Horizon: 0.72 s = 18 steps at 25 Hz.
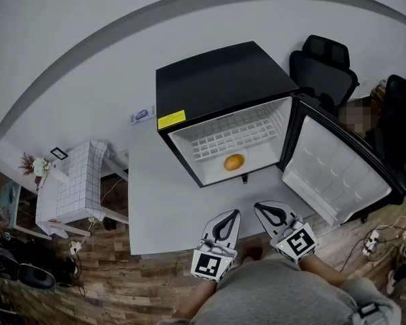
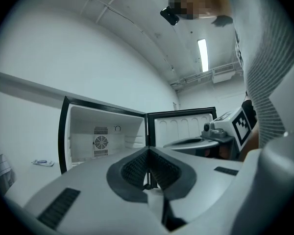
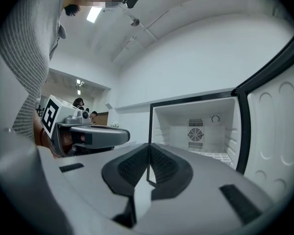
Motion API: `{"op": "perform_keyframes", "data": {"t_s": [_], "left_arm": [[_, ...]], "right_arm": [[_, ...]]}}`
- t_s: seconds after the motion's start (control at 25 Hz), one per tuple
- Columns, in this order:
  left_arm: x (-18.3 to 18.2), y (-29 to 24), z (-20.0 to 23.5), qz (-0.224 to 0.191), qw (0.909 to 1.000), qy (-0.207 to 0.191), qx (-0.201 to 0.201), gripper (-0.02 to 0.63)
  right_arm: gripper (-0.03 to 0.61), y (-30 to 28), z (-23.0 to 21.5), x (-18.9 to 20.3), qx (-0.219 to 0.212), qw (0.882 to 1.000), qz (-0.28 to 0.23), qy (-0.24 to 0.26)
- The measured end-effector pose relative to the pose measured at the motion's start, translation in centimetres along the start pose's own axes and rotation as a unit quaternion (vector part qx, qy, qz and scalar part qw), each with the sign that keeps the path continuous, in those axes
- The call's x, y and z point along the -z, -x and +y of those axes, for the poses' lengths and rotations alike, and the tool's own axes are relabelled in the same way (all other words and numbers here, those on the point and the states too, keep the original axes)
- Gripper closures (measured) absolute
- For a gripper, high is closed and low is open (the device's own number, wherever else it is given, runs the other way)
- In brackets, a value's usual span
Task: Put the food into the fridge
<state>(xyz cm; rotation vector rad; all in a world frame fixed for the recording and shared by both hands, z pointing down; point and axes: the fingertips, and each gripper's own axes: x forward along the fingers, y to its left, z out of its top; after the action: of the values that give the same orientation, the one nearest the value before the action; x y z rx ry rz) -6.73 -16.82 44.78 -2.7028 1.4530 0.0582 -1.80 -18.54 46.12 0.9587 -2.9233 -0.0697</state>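
Observation:
A black mini fridge (image 1: 216, 80) stands on the white table (image 1: 162, 208), its door (image 1: 338, 171) swung open to the right. An orange, round piece of food (image 1: 233, 162) lies on the fridge floor under the wire shelf (image 1: 233, 137). Both grippers hover at the table's near edge, close to the person's body. My left gripper (image 1: 235, 213) (image 2: 148, 151) is shut with nothing in it. Just to its right, my right gripper (image 1: 258, 207) (image 3: 149, 146) is shut too and empty. Both gripper views look into the white fridge interior (image 2: 103, 131) (image 3: 196, 126); the food is hidden there.
A small table with a checked cloth (image 1: 81, 181) stands on the left. Black office chairs (image 1: 323, 70) are behind the fridge door. Cables and a power strip (image 1: 375, 239) lie on the wooden floor at right. A small blue-and-white item (image 1: 142, 114) rests beside the fridge.

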Motion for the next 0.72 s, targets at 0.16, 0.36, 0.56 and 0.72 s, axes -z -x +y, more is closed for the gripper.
{"op": "perform_keyframes", "data": {"t_s": [0.16,0.36,0.56,0.72], "left_arm": [[-0.1,-0.1,-0.2,-0.003,1.0,-0.001,0.007,0.603],[1.0,0.4,0.1,0.043,0.999,0.01,0.004,0.603],[0.4,0.4,-0.1,0.029,0.9995,0.013,0.007,0.603],[-0.3,0.2,-0.3,-0.007,0.9998,0.011,0.012,0.603]], "right_arm": [[0.566,-0.2,0.0,-0.7,-0.002,1.0,-0.025,0.004],[0.566,-0.2,-0.2,-1.6,0.008,0.999,-0.034,-0.001],[0.566,0.0,0.0,-1.7,0.01,0.999,-0.034,-0.002],[0.566,0.2,0.2,-1.5,0.012,1.0,-0.015,0.003]]}}
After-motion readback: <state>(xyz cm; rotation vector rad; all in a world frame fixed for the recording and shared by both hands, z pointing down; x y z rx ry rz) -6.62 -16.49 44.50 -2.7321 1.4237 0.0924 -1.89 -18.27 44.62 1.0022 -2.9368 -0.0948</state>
